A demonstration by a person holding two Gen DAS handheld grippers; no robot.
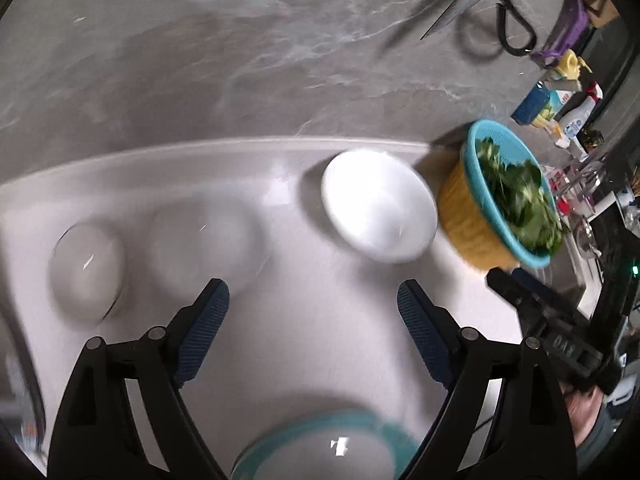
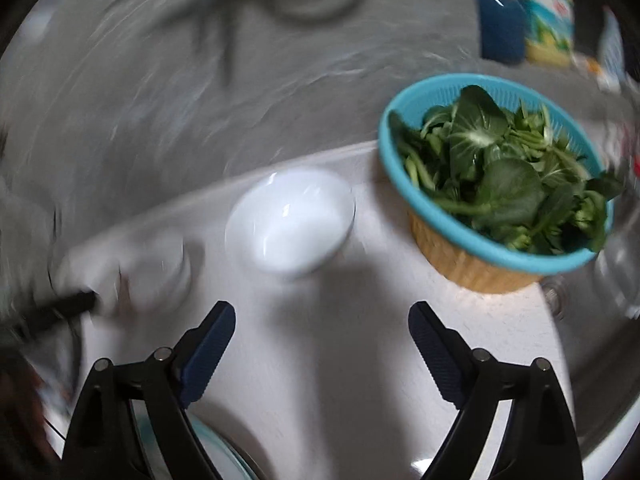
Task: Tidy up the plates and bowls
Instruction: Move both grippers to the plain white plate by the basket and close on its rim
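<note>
A white bowl [image 1: 378,204] [image 2: 292,218] stands upright on the white counter [image 1: 320,340], near its back edge. Two blurred pale dishes [image 1: 86,274] [image 1: 200,240] sit to its left; one shows in the right wrist view [image 2: 156,276]. A plate with a teal rim [image 1: 320,448] [image 2: 216,452] lies below the grippers at the frame's bottom. My left gripper [image 1: 312,304] hangs above the counter, open, with nothing between its fingers. My right gripper [image 2: 320,324] is open too and holds nothing. It also shows in the left wrist view [image 1: 540,312], at the right.
A teal and yellow colander of green leaves [image 1: 504,200] [image 2: 500,176] stands right of the white bowl. Bottles and cartons [image 1: 560,100] [image 2: 528,20] crowd the far right. A knife [image 1: 464,0] and scissors [image 1: 516,28] hang on the grey marbled wall [image 1: 200,60].
</note>
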